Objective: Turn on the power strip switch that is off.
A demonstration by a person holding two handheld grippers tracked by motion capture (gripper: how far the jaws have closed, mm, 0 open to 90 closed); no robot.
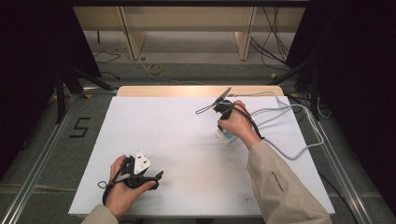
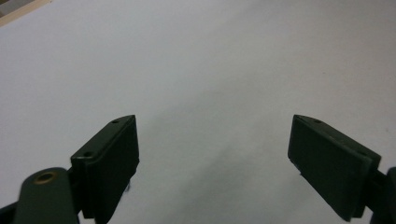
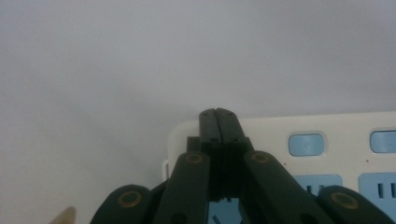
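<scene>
A white power strip (image 1: pixel 226 136) with pale blue buttons and sockets lies on the right half of the white table (image 1: pixel 177 140). My right gripper (image 1: pixel 221 127) points down at it from the hand above. In the right gripper view the jaws are pressed together over the strip's (image 3: pixel 327 126) end, with nothing visible between them, so this gripper (image 3: pixel 217 114) is shut. A blue button (image 3: pixel 306 144) sits just right of the jaws. My left gripper (image 1: pixel 159 175) is held low at the front left, open (image 2: pixel 212 140), with bare white table between its pads.
A grey cable (image 1: pixel 289 112) loops from the strip area over the table's right edge. Beyond the table's far wooden edge (image 1: pixel 196 89) are floor, loose wires and wooden furniture legs. Dark curtains stand on both sides.
</scene>
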